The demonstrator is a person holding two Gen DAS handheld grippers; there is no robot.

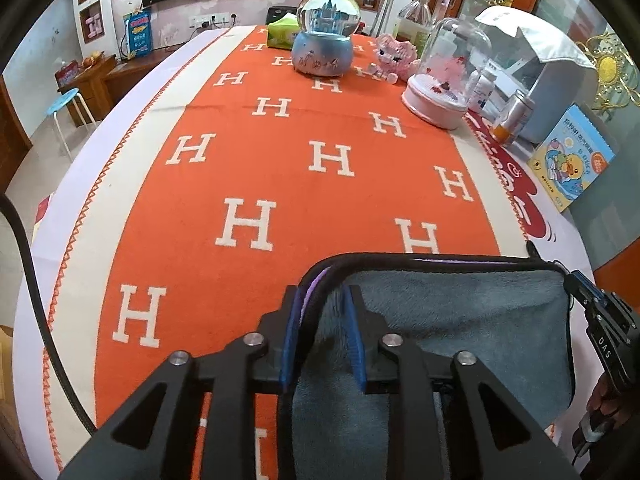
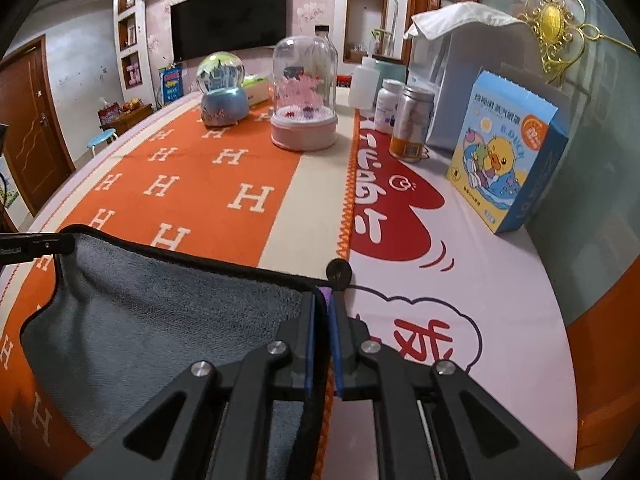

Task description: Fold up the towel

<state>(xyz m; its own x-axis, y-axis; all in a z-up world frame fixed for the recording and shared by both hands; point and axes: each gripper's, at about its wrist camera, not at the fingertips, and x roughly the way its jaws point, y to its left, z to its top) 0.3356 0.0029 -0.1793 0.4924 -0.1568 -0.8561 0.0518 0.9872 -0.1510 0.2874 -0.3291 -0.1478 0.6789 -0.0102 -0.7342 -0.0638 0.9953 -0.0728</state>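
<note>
left gripper (image 1: 326, 300) and right gripper (image 2: 325, 312): black slotted linkages, silver screws, blue pads (image 1: 356, 344); black cable (image 1: 36, 312) at left; "das" marking.

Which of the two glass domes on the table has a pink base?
The tall bell-shaped dome with pink flowers inside; its base is pink. The round snow globe, farther back with a castle inside, has a blue base.

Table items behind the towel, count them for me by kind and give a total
Globes and domes: 2, blue snow globe, pink-based glass dome
Bottles and jars: 4, white squeeze bottle, white pill bottle, metal jar, clear bottle
Boxes: 2, duck carton, green tissue pack
Pink toy: 1
Total: 9
</note>
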